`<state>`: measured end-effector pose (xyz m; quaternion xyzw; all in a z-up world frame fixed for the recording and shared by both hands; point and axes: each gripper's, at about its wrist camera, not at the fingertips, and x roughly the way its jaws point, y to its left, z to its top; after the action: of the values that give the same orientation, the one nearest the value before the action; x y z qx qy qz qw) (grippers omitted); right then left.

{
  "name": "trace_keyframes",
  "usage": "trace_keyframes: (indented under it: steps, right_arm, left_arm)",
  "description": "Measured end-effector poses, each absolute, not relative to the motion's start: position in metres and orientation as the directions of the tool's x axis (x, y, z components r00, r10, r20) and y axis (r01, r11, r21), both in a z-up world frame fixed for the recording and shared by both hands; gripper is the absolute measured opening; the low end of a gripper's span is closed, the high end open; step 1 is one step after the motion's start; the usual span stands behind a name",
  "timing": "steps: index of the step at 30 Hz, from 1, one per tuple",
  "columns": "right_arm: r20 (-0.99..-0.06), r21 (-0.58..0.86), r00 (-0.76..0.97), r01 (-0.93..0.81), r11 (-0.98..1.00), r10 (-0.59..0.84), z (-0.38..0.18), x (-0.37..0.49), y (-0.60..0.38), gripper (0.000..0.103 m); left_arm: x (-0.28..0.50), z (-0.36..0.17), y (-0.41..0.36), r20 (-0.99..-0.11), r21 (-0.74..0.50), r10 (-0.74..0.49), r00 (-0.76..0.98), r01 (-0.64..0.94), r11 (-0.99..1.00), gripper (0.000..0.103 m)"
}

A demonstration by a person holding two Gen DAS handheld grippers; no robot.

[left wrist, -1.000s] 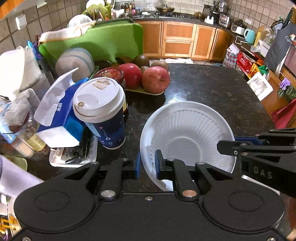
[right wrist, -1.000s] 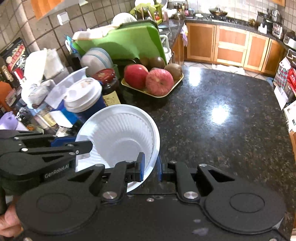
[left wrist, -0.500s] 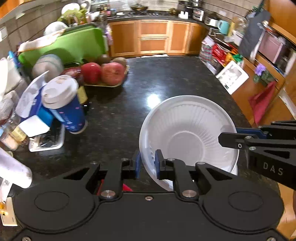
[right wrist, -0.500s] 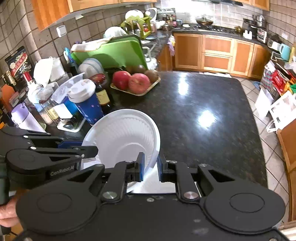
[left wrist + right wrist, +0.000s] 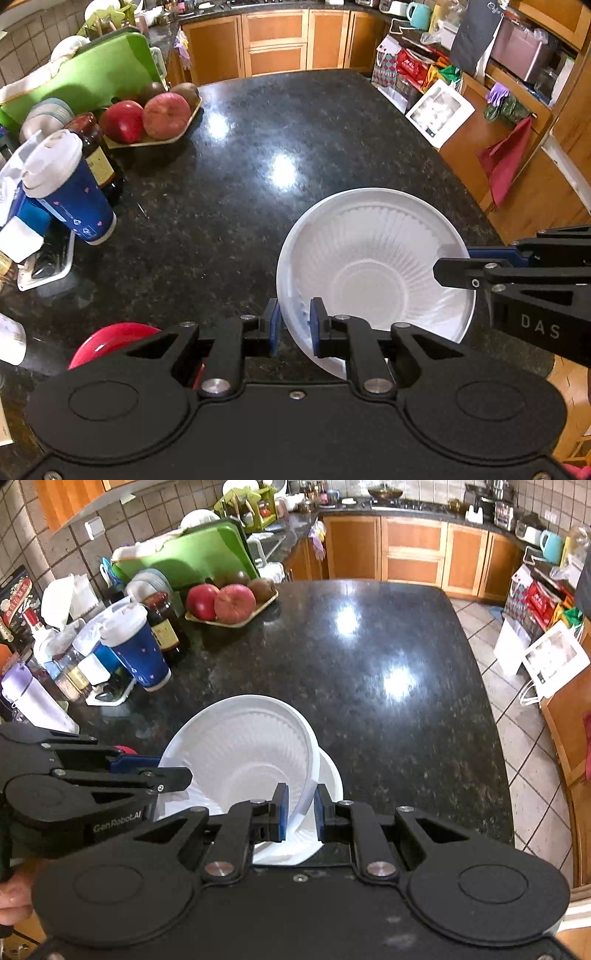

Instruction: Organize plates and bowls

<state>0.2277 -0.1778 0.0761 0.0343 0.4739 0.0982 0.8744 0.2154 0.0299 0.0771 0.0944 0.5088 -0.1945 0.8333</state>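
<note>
Left tongs [image 5: 293, 325] and right tongs [image 5: 300, 812] each clamp opposite rims of the white bowl [image 5: 373, 266], held above the near surface [image 5: 295, 147]. Judged light, thin, flexible (likely disposable); grip rim only, gently.

"DAS" stood in pale letters on the side of the right gripper [image 5: 454, 264], seen from the left wrist view. "GenRobot.AI" was printed on the body of the left gripper [image 5: 173, 771]. Other labels were illegible.
</note>
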Motion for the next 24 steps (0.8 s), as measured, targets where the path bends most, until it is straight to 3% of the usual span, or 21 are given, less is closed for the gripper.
trace_keyframes:
  steps: [24]
  right_arm:
    - [-0.863, 0.152, 0.457, -0.171, 0.973, 0.216, 0.035, 0.245, -0.189, 0.019]
  left_arm:
    - [0.217, 0.047, 0.011, -0.903, -0.002, -0.178, 0.391, 0.409, 0.913, 0.022]
